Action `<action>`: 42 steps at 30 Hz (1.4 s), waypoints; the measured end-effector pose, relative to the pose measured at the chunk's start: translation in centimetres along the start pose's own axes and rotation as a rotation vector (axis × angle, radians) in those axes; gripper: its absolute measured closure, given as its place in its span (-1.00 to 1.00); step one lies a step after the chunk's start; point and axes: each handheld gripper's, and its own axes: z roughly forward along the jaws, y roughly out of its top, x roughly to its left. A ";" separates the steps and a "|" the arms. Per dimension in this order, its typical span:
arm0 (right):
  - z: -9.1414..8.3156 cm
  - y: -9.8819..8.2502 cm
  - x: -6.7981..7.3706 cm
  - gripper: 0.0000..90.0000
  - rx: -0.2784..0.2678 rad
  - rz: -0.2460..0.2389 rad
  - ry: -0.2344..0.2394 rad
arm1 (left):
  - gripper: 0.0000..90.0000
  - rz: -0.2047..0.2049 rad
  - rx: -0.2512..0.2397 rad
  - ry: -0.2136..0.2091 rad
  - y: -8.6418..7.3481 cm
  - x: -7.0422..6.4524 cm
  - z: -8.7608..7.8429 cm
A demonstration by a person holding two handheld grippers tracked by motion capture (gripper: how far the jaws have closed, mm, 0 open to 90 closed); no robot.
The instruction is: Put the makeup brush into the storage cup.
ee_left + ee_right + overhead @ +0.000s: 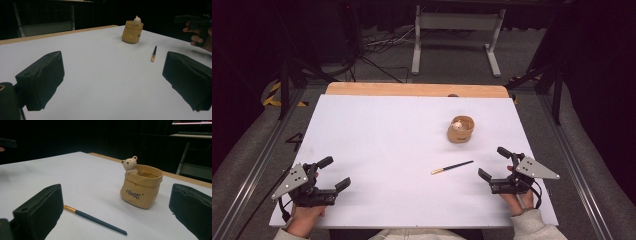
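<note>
A thin brush and a small bear pot lie between two idle tongs on a white surface.

The brush [452, 167] lies flat near the front edge of the surface [377, 135], right of the middle, with its gold end pointing toward the front left corner and its dark handle angled toward the right edge. Behind it, apart from it and nearer the right edge, stands the tan pot [461, 129], upright, with a little bear figure [130, 165] peeking over its rim. The right tongs [494, 162] rest close to the brush's dark end, near the front right corner, their jaws spread wide with nothing between them. The left tongs [334, 172] sit well apart near the front left corner, jaws likewise wide apart and holding nothing.
</note>
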 end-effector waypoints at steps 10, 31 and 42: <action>0.3 0.2 0.5 -0.86 0.036 0.025 0.088 | -0.89 0.003 0.001 -0.005 0.0 0.0 0.0; 2.2 3.1 1.1 -0.92 0.076 0.007 0.062 | -0.89 0.007 0.006 0.004 0.0 0.0 0.0; 4.7 5.0 1.1 -0.92 0.110 -0.019 0.113 | -0.89 0.005 0.008 0.006 0.0 0.0 0.0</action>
